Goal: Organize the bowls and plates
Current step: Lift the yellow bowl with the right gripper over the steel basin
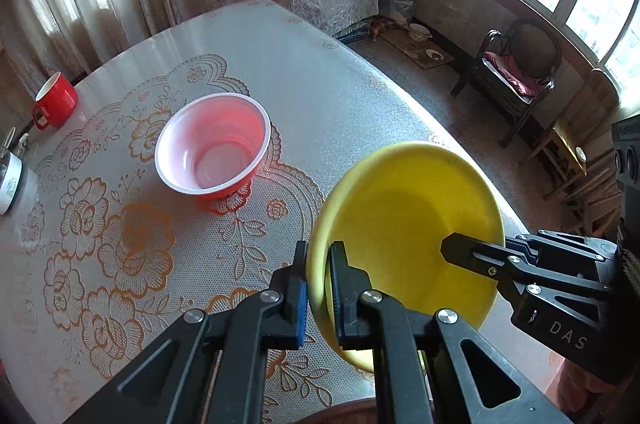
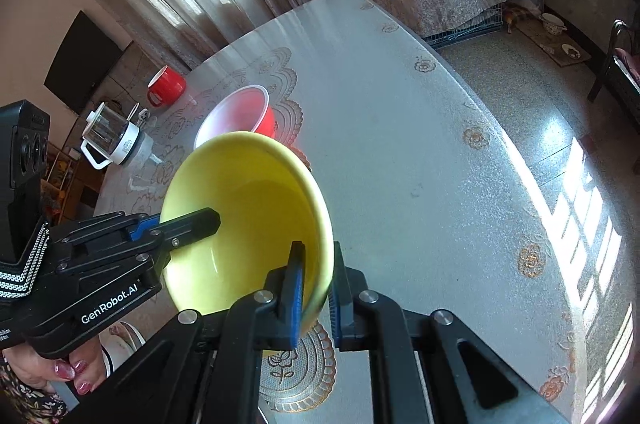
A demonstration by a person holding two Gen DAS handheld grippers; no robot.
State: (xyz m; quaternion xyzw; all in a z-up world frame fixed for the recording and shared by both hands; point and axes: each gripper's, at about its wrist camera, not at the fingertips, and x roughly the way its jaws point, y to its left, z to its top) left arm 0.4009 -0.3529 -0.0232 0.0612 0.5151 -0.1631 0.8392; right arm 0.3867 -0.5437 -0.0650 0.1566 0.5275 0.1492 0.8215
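Nearest, the empty yellow bowl (image 1: pixel 404 224) hangs above the tabletop (image 1: pixel 320 83), left gripper (image 1: pixel 318 264) and right gripper (image 2: pixel 316 264) jaws each clenched on opposite rims. Farther left sits the empty red bowl (image 1: pixel 214 143), then a red mug (image 1: pixel 54 99).

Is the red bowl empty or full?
Empty. In the left wrist view the red bowl stands upright on the table, and its white inside shows bare down to the bottom.

"GenRobot.AI" on left hand-held gripper (image 2: pixel 200 220); "DAS", seemingly cut off, on right hand-held gripper (image 1: pixel 452 250)
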